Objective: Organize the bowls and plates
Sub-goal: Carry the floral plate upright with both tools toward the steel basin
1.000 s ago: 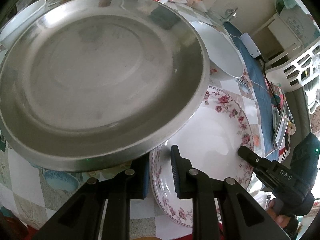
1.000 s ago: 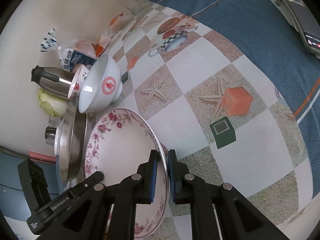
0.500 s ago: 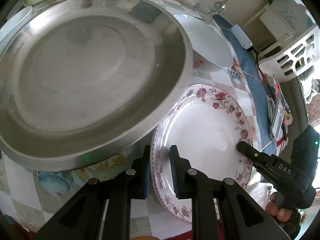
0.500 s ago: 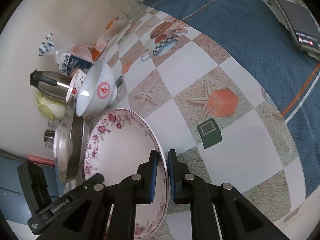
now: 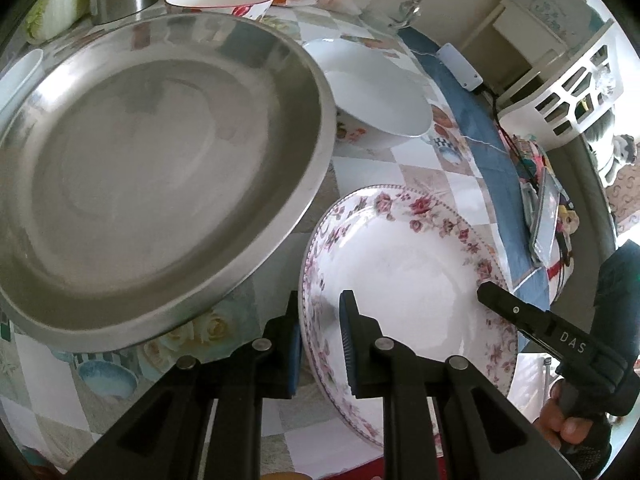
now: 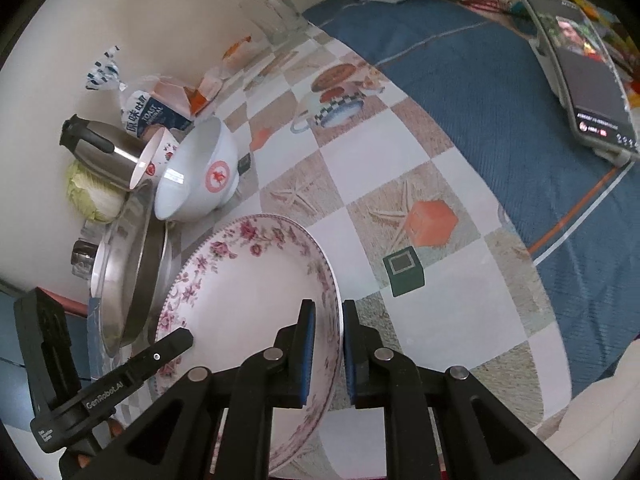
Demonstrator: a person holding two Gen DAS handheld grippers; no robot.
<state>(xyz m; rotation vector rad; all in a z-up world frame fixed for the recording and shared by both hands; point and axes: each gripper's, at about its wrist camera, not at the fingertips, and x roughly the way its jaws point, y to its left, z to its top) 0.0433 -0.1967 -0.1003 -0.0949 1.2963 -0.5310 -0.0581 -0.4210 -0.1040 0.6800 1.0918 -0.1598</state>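
Two-handed hold on floral plate: slip and collision hazards.

The left gripper [image 5: 320, 336] has its jaws pinched on the near-left rim of the floral plate [image 5: 404, 276], and the right gripper [image 6: 328, 344] has its jaws pinched on the opposite rim, so the plate hangs tilted above the desk [image 6: 420, 160], just beside the steel plate [image 5: 160, 168]. Each grip covers only a narrow strip of glazed rim; uneven pull or twist between the two hands is likely to slide the rim out of one pair of pads, dropping that side onto the desk. The steel plate's edge lies close to the floral rim, and the white bowl [image 5: 380, 100] sits just beyond; a sideways swing risks a knock or chip.
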